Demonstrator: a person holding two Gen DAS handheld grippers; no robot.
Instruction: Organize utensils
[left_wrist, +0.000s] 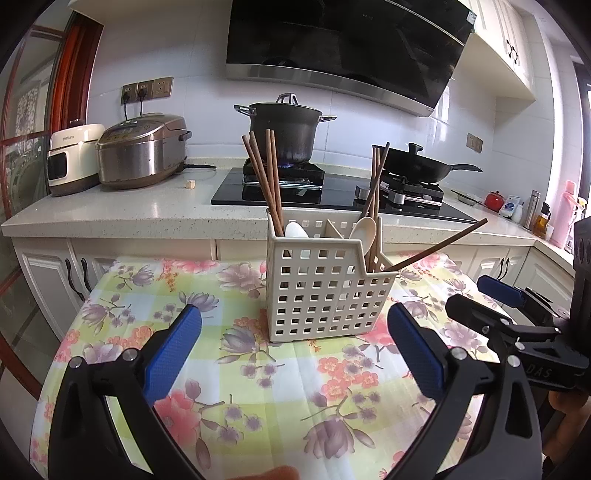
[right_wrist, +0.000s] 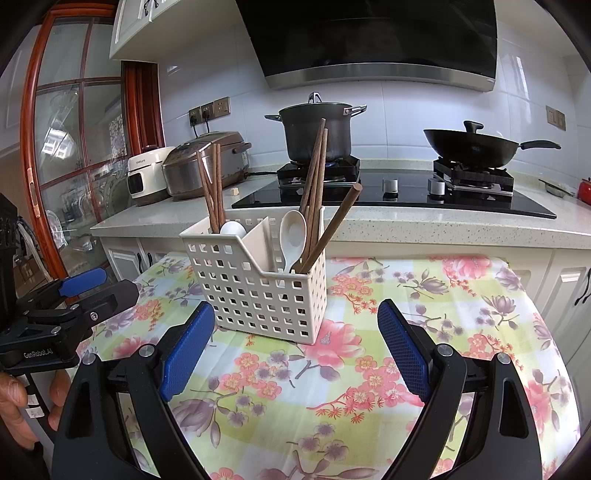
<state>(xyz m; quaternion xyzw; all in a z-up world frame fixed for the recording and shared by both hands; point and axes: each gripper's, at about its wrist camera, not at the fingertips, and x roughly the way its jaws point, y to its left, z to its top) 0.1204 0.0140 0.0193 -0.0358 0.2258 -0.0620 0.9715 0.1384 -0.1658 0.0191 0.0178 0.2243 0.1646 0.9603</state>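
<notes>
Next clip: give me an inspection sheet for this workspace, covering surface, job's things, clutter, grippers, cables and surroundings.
Surface: floral tablecloth over a small table, lying flat.
Job's things: perforated caddy upright, divided in two; each compartment holds brown chopsticks and a white spoon; one chopstick leans far out over the right rim.
Clutter: nothing seen on the cloth.
Grippers: left gripper and right gripper both open, empty, short of the caddy.
Cables: two plugs with cords at the wall sockets.
Surroundings: rice cooker, pot over a lit burner, wok, range hood.
</notes>
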